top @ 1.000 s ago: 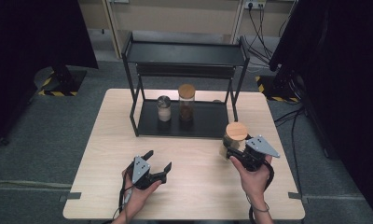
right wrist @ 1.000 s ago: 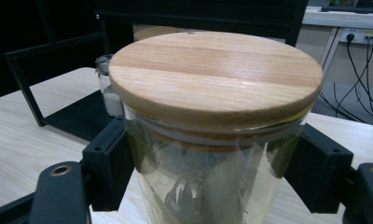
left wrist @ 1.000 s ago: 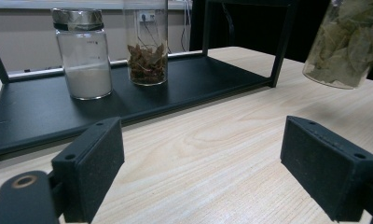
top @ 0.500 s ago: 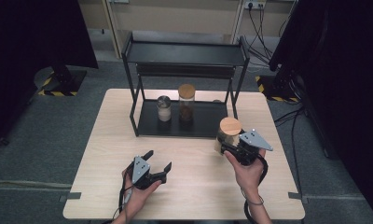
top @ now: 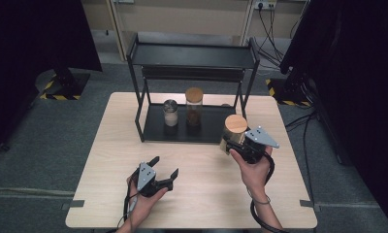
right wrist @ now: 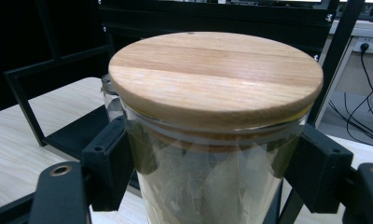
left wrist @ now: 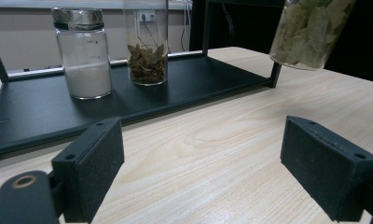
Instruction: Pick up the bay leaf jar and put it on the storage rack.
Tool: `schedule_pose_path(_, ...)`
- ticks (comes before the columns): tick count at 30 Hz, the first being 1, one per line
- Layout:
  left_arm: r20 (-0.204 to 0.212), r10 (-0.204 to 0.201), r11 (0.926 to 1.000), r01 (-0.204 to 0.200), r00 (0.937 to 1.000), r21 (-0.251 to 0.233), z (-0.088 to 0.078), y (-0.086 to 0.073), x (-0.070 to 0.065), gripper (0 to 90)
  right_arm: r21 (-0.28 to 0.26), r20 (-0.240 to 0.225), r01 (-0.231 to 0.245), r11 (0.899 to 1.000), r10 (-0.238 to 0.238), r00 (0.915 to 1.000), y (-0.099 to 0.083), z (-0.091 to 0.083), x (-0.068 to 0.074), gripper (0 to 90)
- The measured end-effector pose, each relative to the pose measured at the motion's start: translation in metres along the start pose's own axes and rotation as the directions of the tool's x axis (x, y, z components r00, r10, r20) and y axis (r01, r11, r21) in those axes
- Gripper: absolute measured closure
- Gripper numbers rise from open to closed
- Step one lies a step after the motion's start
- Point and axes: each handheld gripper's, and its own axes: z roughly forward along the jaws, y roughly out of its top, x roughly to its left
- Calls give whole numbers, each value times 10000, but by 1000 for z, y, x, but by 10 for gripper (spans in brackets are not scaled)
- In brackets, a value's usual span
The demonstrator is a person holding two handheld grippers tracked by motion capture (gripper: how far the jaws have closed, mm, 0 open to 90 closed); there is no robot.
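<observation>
Gripping a glass jar of leaves (top: 234, 132) with our right gripper (top: 240, 144), we hold it in the air above the right part of the desk (top: 206, 189), just in front of the right end of the black rack (top: 192, 73). In the right gripper view the fingers (right wrist: 107, 163) press on both sides of the glass just under the round wooden lid (right wrist: 216, 74). Our left gripper (top: 164, 169) sits low over the front of the desk, its fingers (left wrist: 89, 172) spread wide with nothing but bare wood between them. On the rack's lower shelf (top: 158, 131) stand a short jar of white powder (top: 170, 112) with a metal cap and, just beside it, a taller jar of brown pieces (top: 194, 107) with a wooden lid. The held jar hangs tilted at the upper right of the left gripper view, clear of the desk.
</observation>
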Motion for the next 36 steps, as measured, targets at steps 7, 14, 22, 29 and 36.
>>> schedule_pose_path(7, -4, -18, 10000, 18, 10000, 3, 0, 0, 0, 131, 39, 7, -86, 10000, 86, 10000, 4, 8, -4, 253)
schedule_pose_path(14, -1, -20, 10000, 20, 10000, 3, 0, 0, 0, 131, 31, 46, -197, 9998, 197, 9998, 9, 17, -8, 253)
schedule_pose_path(22, 5, -13, 10000, 13, 10000, 2, 0, 0, 0, 131, 104, 113, -235, 9997, 234, 9997, 14, 29, -11, 253)
schedule_pose_path(29, 13, -16, 10000, 16, 10000, 4, 0, 0, 0, 131, 200, 175, -274, 9994, 271, 9995, 17, 41, -14, 253)
schedule_pose_path(36, 15, 1, 10000, -1, 10000, -4, 0, 0, 0, 131, 316, 236, -182, 9993, 175, 9996, 22, 52, -15, 253)
